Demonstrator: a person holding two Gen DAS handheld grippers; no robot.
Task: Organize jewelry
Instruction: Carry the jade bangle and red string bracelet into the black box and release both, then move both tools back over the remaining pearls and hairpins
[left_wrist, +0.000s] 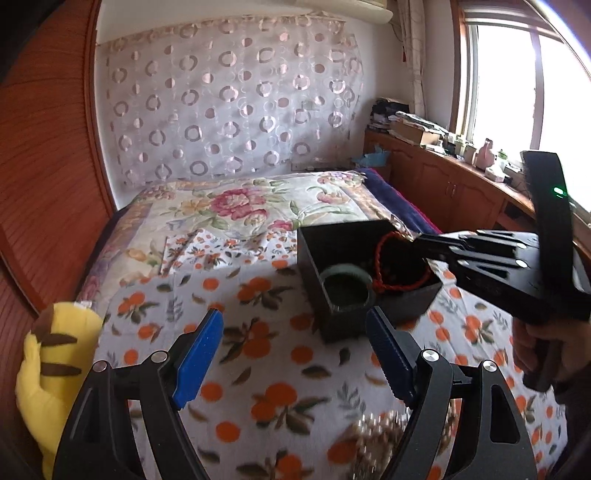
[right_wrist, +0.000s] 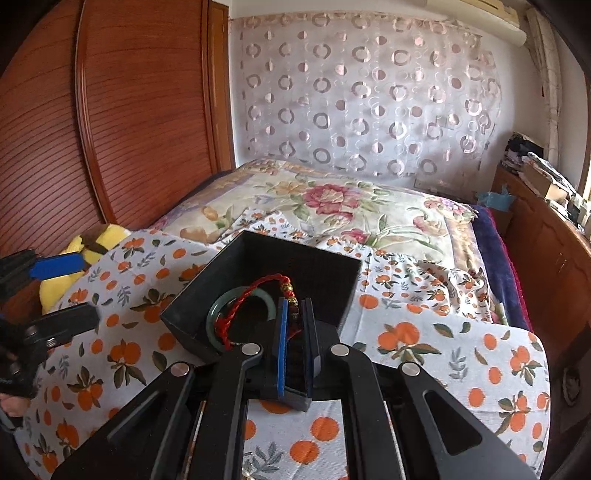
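A black open box (left_wrist: 310, 254) (right_wrist: 295, 258) sits on the orange-print cloth on the bed. Inside it lies a green jade bangle (left_wrist: 332, 271) (right_wrist: 218, 308). My right gripper (right_wrist: 294, 306) (left_wrist: 415, 238) is shut on a red braided bracelet (right_wrist: 258, 282) (left_wrist: 376, 254) with gold and red beads. The bracelet hangs over the inside of the box, its loop draped above the bangle. My left gripper (left_wrist: 293, 317) (right_wrist: 88, 290) stands open just in front of the box, nothing between its blue pads. A blurred pearl strand (left_wrist: 373, 435) lies on the cloth below it.
A yellow plush toy (left_wrist: 55, 354) (right_wrist: 107, 236) lies at the bed's left edge by the wooden wardrobe (right_wrist: 140, 110). A floral quilt (left_wrist: 236, 206) covers the far bed. A cluttered wooden cabinet (left_wrist: 443, 184) runs along the right under the window.
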